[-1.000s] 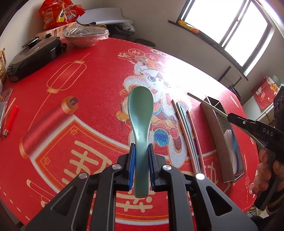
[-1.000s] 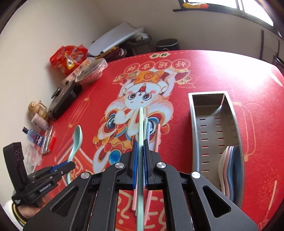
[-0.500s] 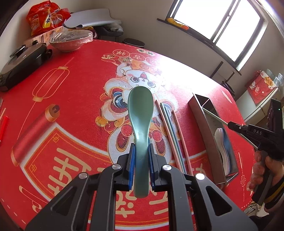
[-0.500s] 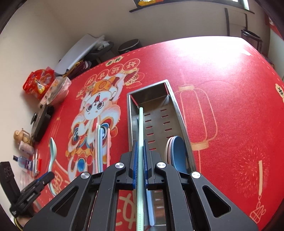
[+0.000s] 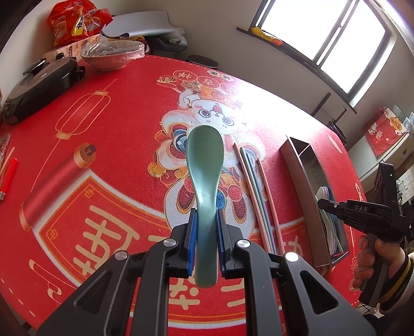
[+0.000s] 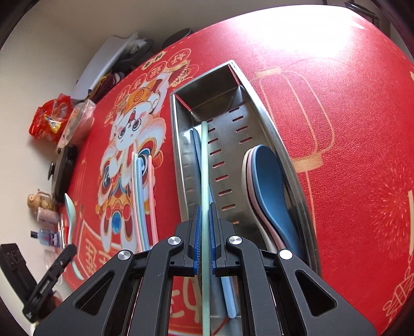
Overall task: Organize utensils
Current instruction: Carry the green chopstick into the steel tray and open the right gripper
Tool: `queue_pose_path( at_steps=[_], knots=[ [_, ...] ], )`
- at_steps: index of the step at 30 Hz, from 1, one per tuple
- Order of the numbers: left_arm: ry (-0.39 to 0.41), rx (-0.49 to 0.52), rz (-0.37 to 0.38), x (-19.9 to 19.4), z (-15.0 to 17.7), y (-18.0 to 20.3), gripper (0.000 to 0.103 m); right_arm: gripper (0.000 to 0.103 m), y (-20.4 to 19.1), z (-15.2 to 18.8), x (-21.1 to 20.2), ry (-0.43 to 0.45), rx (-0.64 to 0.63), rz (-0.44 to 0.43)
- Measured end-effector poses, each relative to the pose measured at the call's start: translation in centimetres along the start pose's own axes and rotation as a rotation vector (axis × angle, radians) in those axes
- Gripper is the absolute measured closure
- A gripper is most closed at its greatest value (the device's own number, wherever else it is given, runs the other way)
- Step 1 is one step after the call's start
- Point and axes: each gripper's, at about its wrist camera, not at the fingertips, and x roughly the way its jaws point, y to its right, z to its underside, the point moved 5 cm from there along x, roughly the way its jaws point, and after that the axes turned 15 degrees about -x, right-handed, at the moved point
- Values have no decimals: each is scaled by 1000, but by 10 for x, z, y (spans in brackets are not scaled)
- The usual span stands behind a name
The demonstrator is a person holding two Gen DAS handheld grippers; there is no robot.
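Note:
My left gripper [image 5: 205, 227] is shut on the handle of a green ceramic spoon [image 5: 205, 165], held above the red tablecloth. My right gripper [image 6: 205, 222] is shut on a pale green chopstick [image 6: 204, 165] that points down into the left side of the steel utensil tray [image 6: 271, 124], beside a blue chopstick [image 6: 196, 147] lying there. Stacked spoons, blue on top [image 6: 269, 175], lie in the tray's right side. Three chopsticks, pink and blue [image 5: 256, 191], lie on the cloth left of the tray [image 5: 300, 165]. The right gripper also shows in the left wrist view [image 5: 323, 204].
A black electric pan [image 5: 38, 88], a covered bowl [image 5: 111, 54] and snack bags [image 5: 75, 18] stand at the table's far left edge. A red lighter [image 5: 7, 178] lies at the left. Small bottles and a teapot [image 6: 38, 204] line the wall side.
My right gripper has carried the green chopstick from over the loose chopsticks to over the tray and lowered it inside. My left gripper, still holding the spoon, shifted a little.

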Motion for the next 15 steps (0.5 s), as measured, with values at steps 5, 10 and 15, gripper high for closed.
queue_pose_path(
  at_steps=[5, 10, 15],
  knots=[
    [-4, 7, 8, 0, 1, 5, 90, 97, 3, 5, 6, -32, 18, -25],
    [-13, 18, 18, 1, 2, 11, 90, 95, 1, 5, 2, -31, -11, -3],
    [-24, 31, 33, 3, 3, 22, 90, 95, -2, -2, -11, 6, -77, 51]
  ],
)
